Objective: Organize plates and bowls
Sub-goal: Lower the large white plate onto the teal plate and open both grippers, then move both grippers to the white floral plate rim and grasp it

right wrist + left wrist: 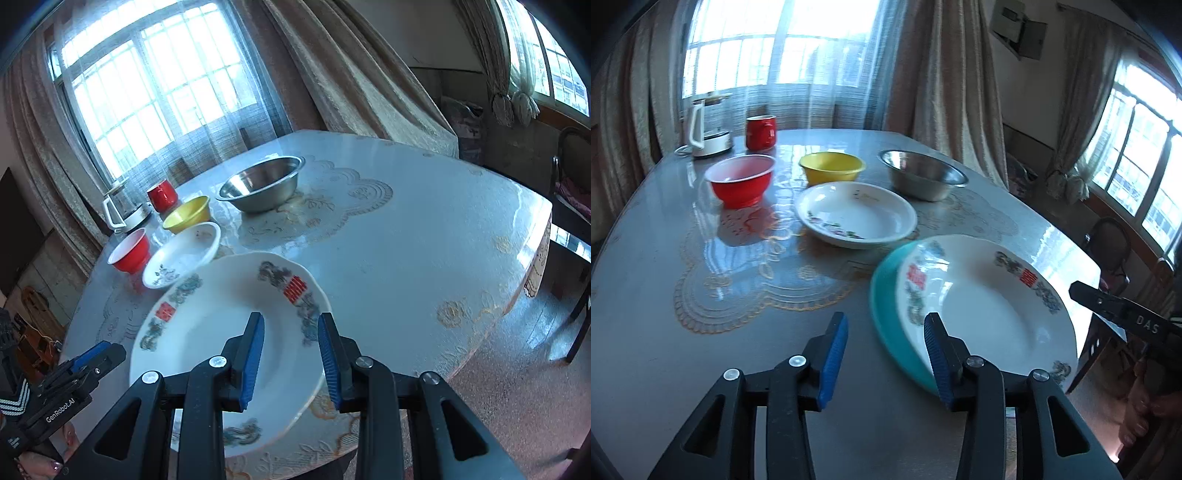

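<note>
My left gripper (pixel 884 334) hung with jaws apart on nothing, near the white plate (pixel 990 306), dragon-and-red-character rimmed, lying at the table's (pixel 701 258) near right edge. Only that view showed a teal plate (pixel 886 314) beneath it. My right gripper (pixel 291 334) hovered, parted, above its rim.

Bare table (pixel 424 251) fills the right of the right-wrist frame; bowls crowd the upper left, the steel bowl (pixel 262 188) at centre top.

A large dragon-patterned plate (pixel 990 306) lies on a teal plate (pixel 886 314), near a smaller floral plate (pixel 855 214) and three bowls.
</note>
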